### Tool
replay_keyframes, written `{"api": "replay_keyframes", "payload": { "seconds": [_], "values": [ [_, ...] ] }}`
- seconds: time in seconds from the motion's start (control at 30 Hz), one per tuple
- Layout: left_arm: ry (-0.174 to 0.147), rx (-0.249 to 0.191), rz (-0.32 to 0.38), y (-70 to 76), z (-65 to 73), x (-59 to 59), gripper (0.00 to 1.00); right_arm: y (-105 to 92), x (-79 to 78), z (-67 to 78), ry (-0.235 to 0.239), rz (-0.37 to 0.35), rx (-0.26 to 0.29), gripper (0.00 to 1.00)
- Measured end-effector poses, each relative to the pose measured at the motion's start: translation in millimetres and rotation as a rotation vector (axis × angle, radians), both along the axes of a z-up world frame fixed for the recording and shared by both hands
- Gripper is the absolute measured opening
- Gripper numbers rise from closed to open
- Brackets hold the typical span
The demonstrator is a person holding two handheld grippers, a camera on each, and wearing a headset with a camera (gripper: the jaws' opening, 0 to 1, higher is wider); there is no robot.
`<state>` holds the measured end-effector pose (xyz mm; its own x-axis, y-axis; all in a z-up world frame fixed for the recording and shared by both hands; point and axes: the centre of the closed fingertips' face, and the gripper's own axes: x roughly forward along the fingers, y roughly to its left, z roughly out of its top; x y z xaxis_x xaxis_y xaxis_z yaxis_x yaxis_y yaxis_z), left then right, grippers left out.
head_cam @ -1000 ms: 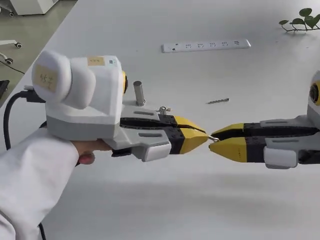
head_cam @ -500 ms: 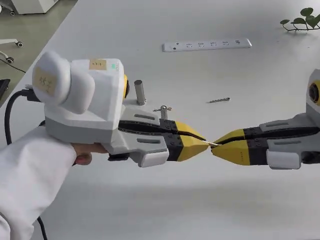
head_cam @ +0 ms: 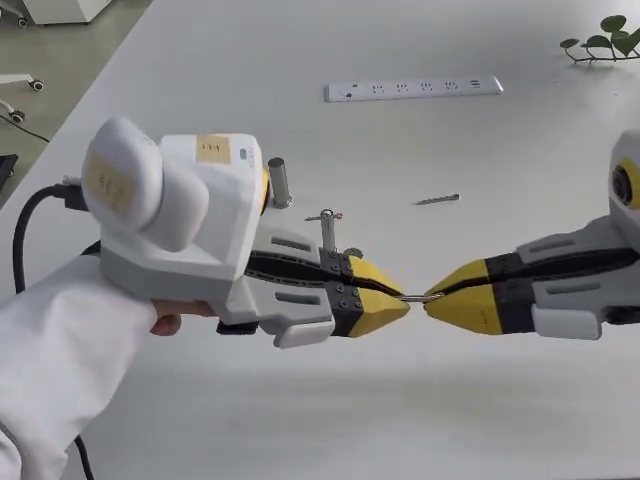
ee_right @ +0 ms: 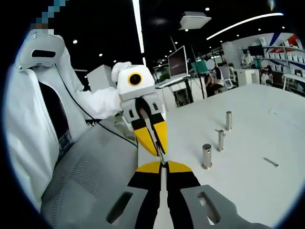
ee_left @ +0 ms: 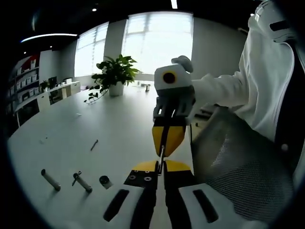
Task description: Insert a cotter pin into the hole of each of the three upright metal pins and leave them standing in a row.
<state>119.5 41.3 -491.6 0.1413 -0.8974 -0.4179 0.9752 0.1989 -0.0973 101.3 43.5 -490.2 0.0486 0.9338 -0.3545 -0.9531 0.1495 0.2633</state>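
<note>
My left gripper point(head_cam: 403, 299) and right gripper point(head_cam: 430, 297) meet tip to tip above the white table point(head_cam: 300, 400). A thin cotter pin point(head_cam: 417, 297) bridges the two tips, and both sets of jaws are shut on it. The same cotter pin point(ee_left: 161, 155) runs between the tips in the left gripper view, and the right gripper view shows this cotter pin point(ee_right: 161, 155) too. Behind the left gripper stand three upright metal pins: a bare far pin point(head_cam: 277, 185), a middle pin point(head_cam: 327, 230) with a cotter pin through its top, and a near pin point(head_cam: 352, 253) mostly hidden. They form a row point(ee_right: 220, 140).
A loose cotter pin point(head_cam: 438, 200) lies on the table right of the row. A white power strip point(head_cam: 413, 89) lies farther back, and a plant sprig point(head_cam: 605, 40) is at the far right corner. A person's white sleeve point(head_cam: 60, 360) holds the left gripper.
The two grippers have closed the small gap between their tips. The cotter pin, earlier at the right gripper's tip, now spans both tips. The left gripper has shifted slightly lower and right.
</note>
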Motion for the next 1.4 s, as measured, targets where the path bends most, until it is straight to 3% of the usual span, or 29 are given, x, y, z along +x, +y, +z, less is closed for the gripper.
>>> {"api": "replay_keyframes", "payload": {
  "seconds": [0.07,0.13,0.2,0.27,0.33,0.4,0.43,0.6,0.8,1.03,1.3,1.4],
  "values": [
    [-0.004,0.0,0.007,1.0,-0.6,2.6,0.06,0.3,1.8,-0.2,-0.006,-0.001,0.001,0.0],
    [-0.02,0.012,0.027,3.9,-4.3,8.6,0.17,-0.8,6.9,-2.0,-0.006,-0.017,-0.005,0.0],
    [-0.055,0.033,0.069,9.3,-9.6,19.2,0.27,-3.5,14.1,-4.5,-0.014,-0.04,-0.012,0.0],
    [-0.059,0.044,0.104,13.8,-14.1,25.7,0.36,-6.6,20.8,-6.2,-0.016,-0.058,-0.015,0.0],
    [-0.088,0.08,0.137,20.5,-20.8,34.0,0.43,-9.0,26.0,-7.9,-0.027,-0.072,-0.025,0.0],
    [-0.098,0.122,0.172,27.9,-30.4,41.8,0.49,-11.3,31.9,-10.9,-0.045,-0.086,-0.041,0.0],
    [-0.094,0.123,0.18,28.9,-32.5,43.4,0.49,-12.1,33.7,-12.2,-0.051,-0.088,-0.048,0.0],
    [-0.054,0.121,0.248,34.4,-46.2,56.0,0.51,-13.8,47.5,-21.1,-0.08,-0.09,-0.095,0.0],
    [-0.032,0.126,0.294,35.9,-58.1,70.3,0.48,-14.2,63.9,-32.2,-0.088,-0.078,-0.152,0.0],
    [-0.013,0.141,0.289,33.5,-69.7,79.7,0.42,-13.9,74.5,-40.3,-0.095,-0.054,-0.189,0.0],
    [0.027,0.146,0.262,25.1,-83.7,82.4,0.31,-11.9,82.4,-50.1,-0.096,-0.034,-0.219,0.0],
    [0.02,0.158,0.269,25.4,-87.8,86.6,0.3,-10.2,82.8,-51.5,-0.1,-0.019,-0.223,0.0]
  ]
}}
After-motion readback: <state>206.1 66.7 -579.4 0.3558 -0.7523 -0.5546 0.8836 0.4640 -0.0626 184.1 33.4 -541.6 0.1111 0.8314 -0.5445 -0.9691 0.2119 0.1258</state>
